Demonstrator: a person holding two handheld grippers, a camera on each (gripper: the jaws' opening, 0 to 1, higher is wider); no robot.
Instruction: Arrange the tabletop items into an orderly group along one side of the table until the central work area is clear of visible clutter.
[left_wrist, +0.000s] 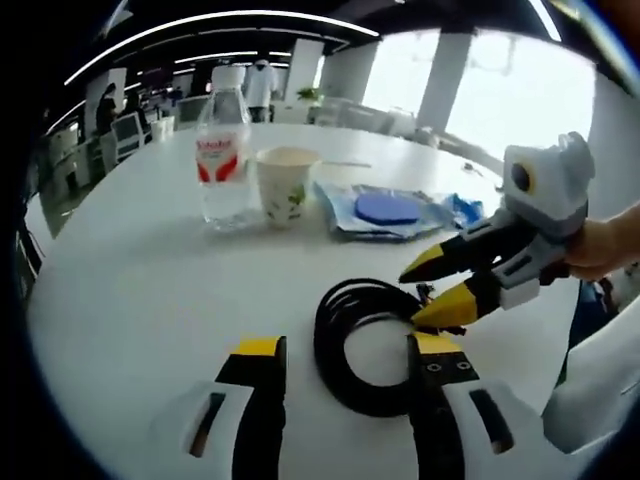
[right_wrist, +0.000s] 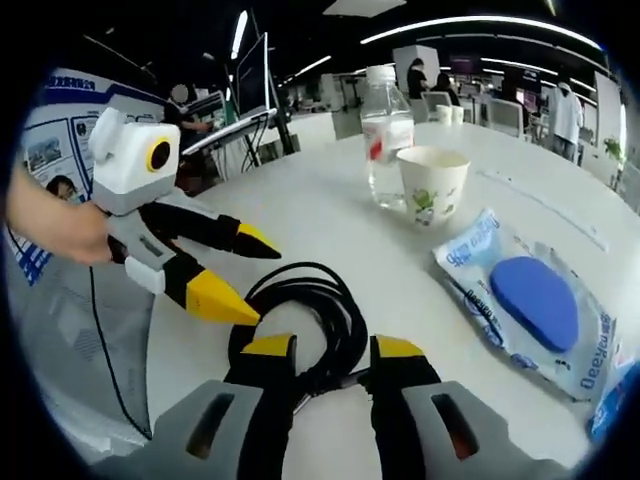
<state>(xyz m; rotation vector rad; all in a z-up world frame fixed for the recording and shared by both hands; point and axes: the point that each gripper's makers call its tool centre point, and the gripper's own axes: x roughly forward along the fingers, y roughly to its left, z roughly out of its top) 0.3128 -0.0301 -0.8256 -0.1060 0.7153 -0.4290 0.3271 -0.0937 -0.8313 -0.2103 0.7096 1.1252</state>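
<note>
A coiled black cable (left_wrist: 352, 352) (right_wrist: 305, 315) lies on the white round table (left_wrist: 130, 280) (right_wrist: 320, 205). My left gripper (left_wrist: 345, 350) (right_wrist: 258, 280) is open, with its jaws either side of the coil's near part. My right gripper (right_wrist: 332, 350) (left_wrist: 418, 296) is open too, its yellow-tipped jaws straddling the coil's edge from the opposite side. Farther back stand a clear water bottle (left_wrist: 222, 150) (right_wrist: 387, 130) with a red label and a paper cup (left_wrist: 285, 185) (right_wrist: 433, 185). Beside them lies a blue wipes pack (left_wrist: 385, 210) (right_wrist: 535, 300).
A hand (left_wrist: 600, 250) (right_wrist: 50, 220) holds each gripper seen from the other side. The table's edge (left_wrist: 60, 250) curves close on the left. Desks, monitors and people stand in the office behind. A thin black wire (right_wrist: 105, 350) hangs beside the table.
</note>
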